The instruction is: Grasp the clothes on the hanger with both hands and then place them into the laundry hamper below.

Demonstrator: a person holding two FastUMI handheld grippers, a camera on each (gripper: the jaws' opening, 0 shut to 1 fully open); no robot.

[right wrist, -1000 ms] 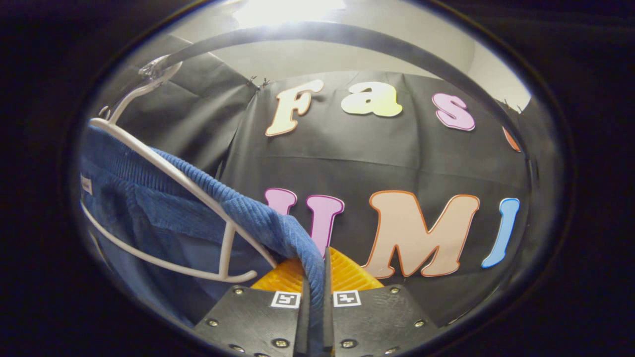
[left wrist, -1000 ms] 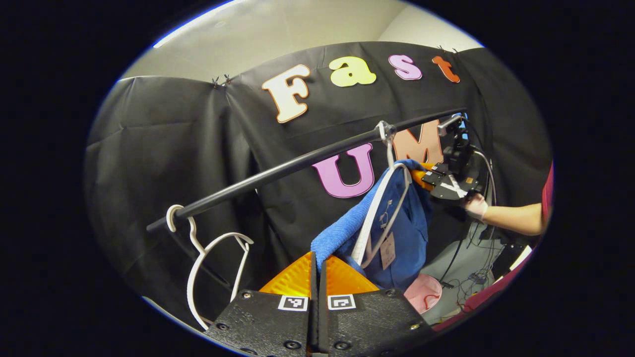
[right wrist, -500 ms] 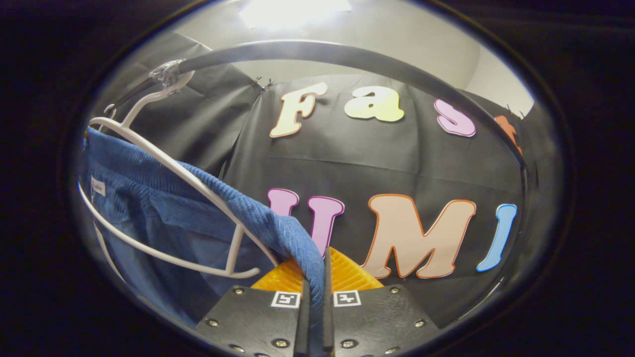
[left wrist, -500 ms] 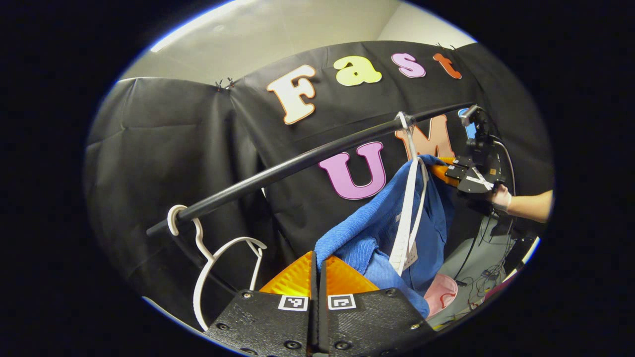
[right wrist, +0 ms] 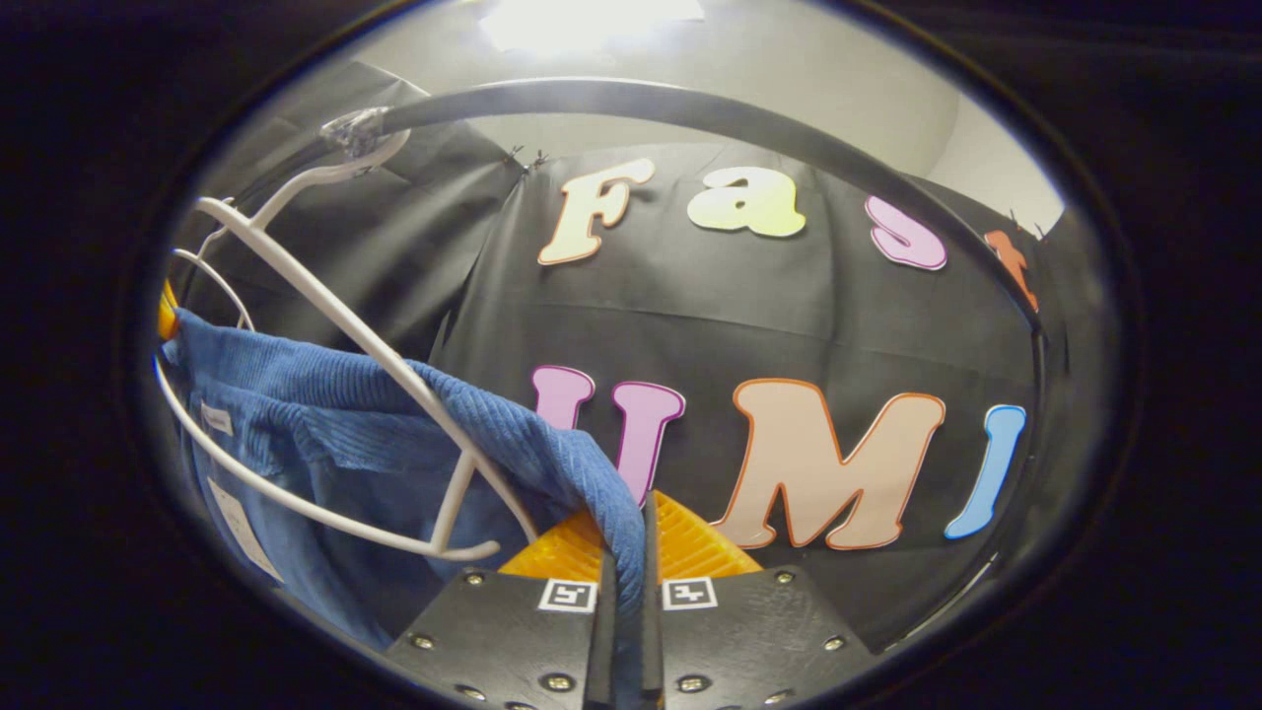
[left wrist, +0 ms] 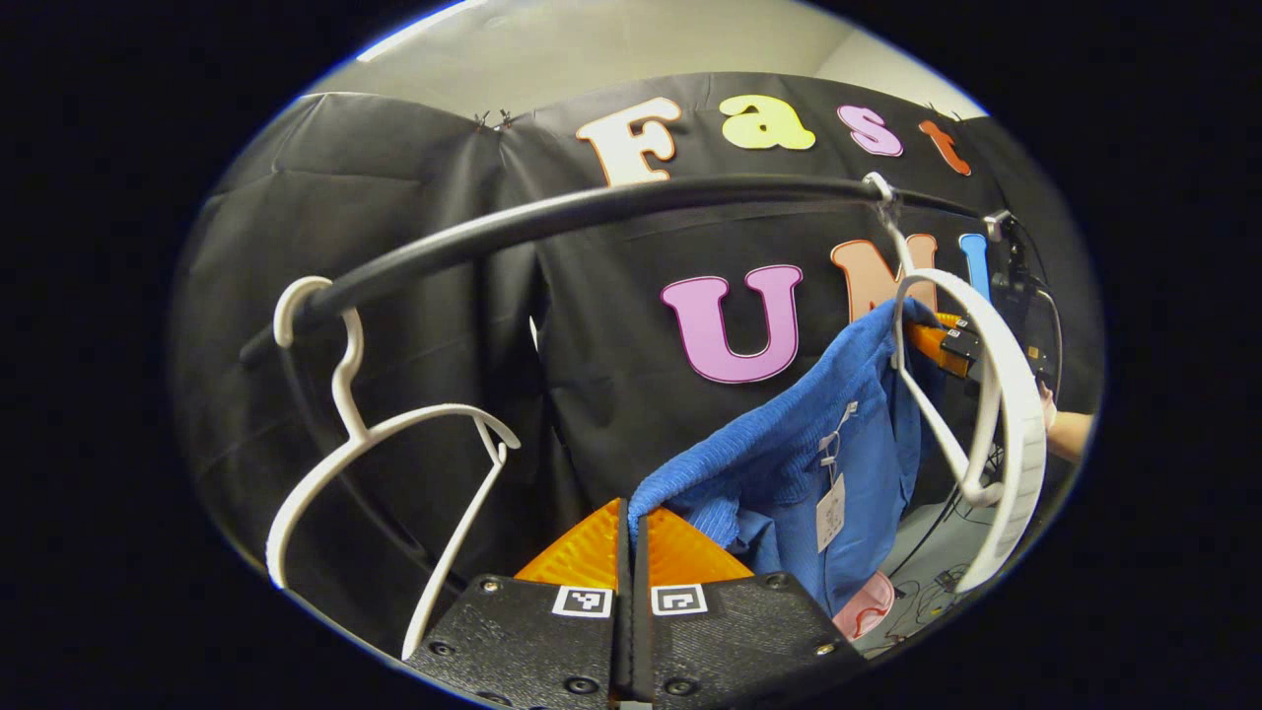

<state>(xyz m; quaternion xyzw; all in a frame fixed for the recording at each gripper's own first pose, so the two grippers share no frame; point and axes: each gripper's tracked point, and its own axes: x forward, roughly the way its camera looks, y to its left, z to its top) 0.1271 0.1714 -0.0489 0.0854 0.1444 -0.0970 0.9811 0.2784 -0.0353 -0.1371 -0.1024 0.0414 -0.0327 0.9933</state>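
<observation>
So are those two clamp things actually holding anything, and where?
Yes. Both grip the blue corduroy garment: the left gripper pinches one shoulder edge, the right gripper the other.

Blue garment (right wrist: 325, 434) — seemingly pinched, hand-held gripper (right wrist: 628, 537)

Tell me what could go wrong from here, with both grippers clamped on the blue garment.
1. The blue ribbed knit garment seems only partly free: the white plastic hanger on the black rail crosses it, so pulling down may snag or drag the hanger along.
2. The left gripper and right gripper each pinch only an edge, so a tug could slip it.
3. The pink hamper sits off to one side.
</observation>
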